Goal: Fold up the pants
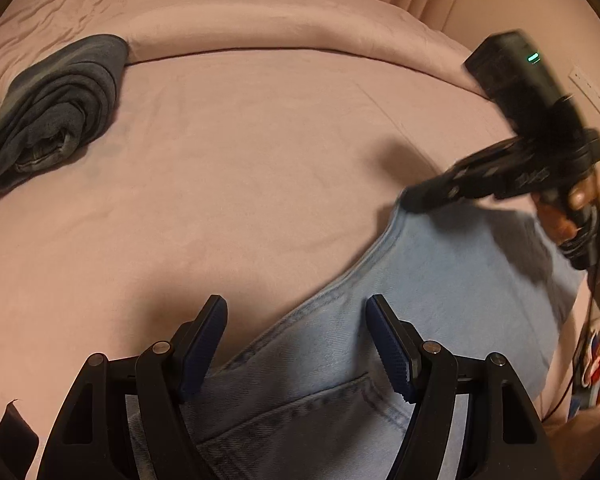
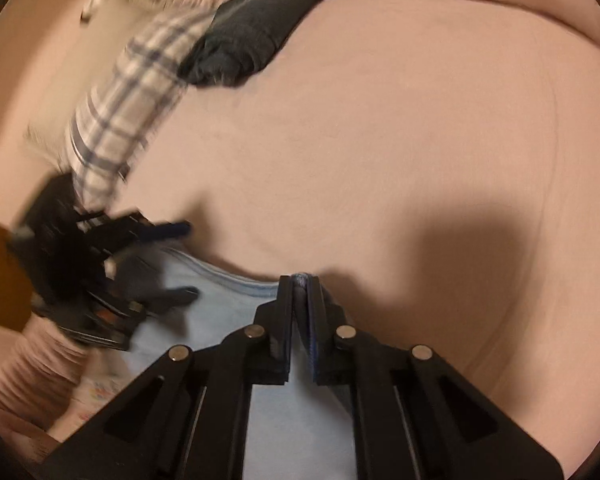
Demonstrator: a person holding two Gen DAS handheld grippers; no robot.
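Note:
Light blue jeans lie on the pink bed, with a back pocket near the camera. My left gripper is open just above the jeans' waist end, its jaws wide apart and empty. My right gripper is shut on the far edge of the jeans, pinching the hem between its pads. In the left wrist view the right gripper sits at the jeans' far corner. In the right wrist view the left gripper is blurred at the left, over the jeans.
Folded dark grey pants lie at the far left of the bed and also show in the right wrist view. A rolled pink duvet runs along the back. A plaid sleeve reaches in at left.

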